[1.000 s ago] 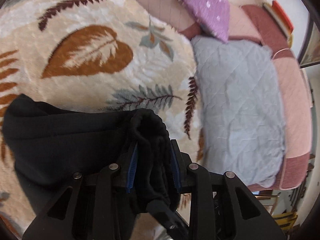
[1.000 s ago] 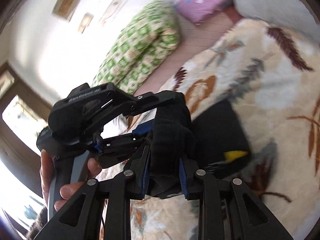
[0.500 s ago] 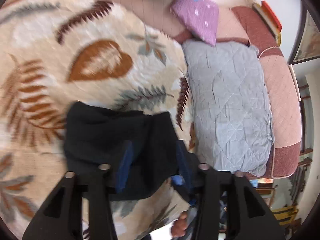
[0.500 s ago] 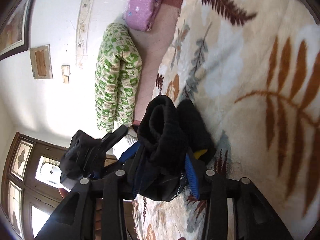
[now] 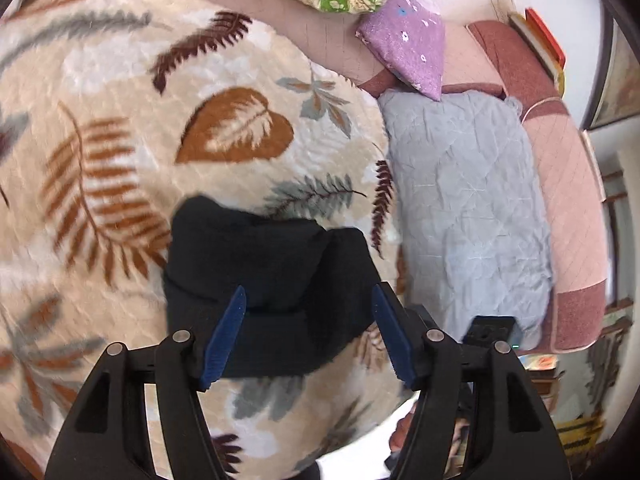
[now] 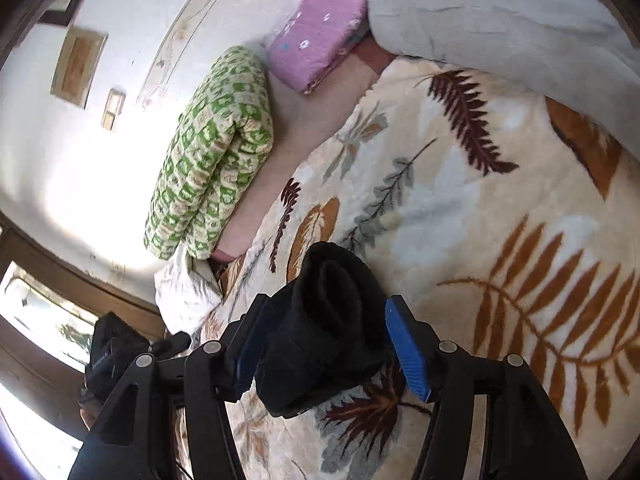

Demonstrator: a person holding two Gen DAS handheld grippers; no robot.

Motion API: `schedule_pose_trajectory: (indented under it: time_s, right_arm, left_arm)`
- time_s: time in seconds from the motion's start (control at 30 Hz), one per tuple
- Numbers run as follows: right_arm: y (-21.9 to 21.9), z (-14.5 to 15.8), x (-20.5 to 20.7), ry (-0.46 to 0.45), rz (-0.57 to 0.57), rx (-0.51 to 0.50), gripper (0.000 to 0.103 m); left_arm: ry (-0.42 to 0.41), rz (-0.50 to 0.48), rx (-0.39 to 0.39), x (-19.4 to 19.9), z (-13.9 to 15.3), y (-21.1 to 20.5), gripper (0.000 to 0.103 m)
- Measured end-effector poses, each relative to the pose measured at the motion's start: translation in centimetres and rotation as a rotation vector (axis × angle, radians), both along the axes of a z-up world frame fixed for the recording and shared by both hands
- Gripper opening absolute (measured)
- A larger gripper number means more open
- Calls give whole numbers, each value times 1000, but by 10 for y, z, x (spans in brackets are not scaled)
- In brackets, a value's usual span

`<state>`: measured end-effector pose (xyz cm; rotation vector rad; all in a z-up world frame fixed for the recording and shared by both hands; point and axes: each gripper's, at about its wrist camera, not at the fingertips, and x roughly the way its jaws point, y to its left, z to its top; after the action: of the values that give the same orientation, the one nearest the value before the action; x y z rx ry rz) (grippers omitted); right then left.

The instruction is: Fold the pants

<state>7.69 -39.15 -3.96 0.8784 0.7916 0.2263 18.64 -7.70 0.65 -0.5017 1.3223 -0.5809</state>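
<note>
The black pants (image 5: 264,280) lie folded into a compact bundle on the leaf-patterned blanket (image 5: 120,128). My left gripper (image 5: 308,332) is open, its blue pads wide apart above the near edge of the bundle, holding nothing. In the right wrist view the same bundle (image 6: 328,320) sits between the spread pads of my right gripper (image 6: 324,344), which is open; the fabric touches or lies just under the left pad. The left gripper's body (image 6: 116,352) shows at the lower left there.
A grey quilted pad (image 5: 464,208) lies right of the blanket, a purple pillow (image 5: 408,52) and a green-patterned quilt (image 6: 216,148) sit near the wall. The pink bed cover (image 5: 568,184) runs along the right edge. The blanket (image 6: 500,220) spreads around the bundle.
Both grippers were shut on the black fabric; they have opened and let it go. The pants now rest on the blanket and the left gripper has pulled back.
</note>
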Motion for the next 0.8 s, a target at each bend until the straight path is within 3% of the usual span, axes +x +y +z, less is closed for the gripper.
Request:
schedule_pose_trajectory:
  time_s: [0.07, 0.13, 0.3, 0.6, 0.63, 0.73, 0.77, 0.8]
  right_arm:
    - [9, 6, 9, 0, 70, -41, 61]
    - [17, 9, 17, 7, 127, -98, 61]
    - [22, 9, 30, 13, 147, -146, 61]
    - [34, 6, 41, 59, 238, -164, 58]
    - [37, 6, 41, 70, 256, -180, 56]
    - [45, 5, 45, 95, 305, -278, 32]
    - [46, 4, 45, 93, 314, -299, 23]
    - [46, 6, 44, 82, 315, -326, 23]
  left_arm:
    - [-21, -25, 52, 6, 1, 2, 65]
    - [20, -69, 57, 12, -8, 6, 65]
    - [78, -109, 49, 21, -33, 6, 65]
    - [162, -31, -29, 48, -51, -4, 65]
    - [173, -3, -53, 53, -52, -4, 65]
    - [209, 71, -79, 69, -58, -4, 65]
    - [214, 89, -49, 73, -62, -5, 65]
    - [218, 96, -7, 74, -65, -7, 64]
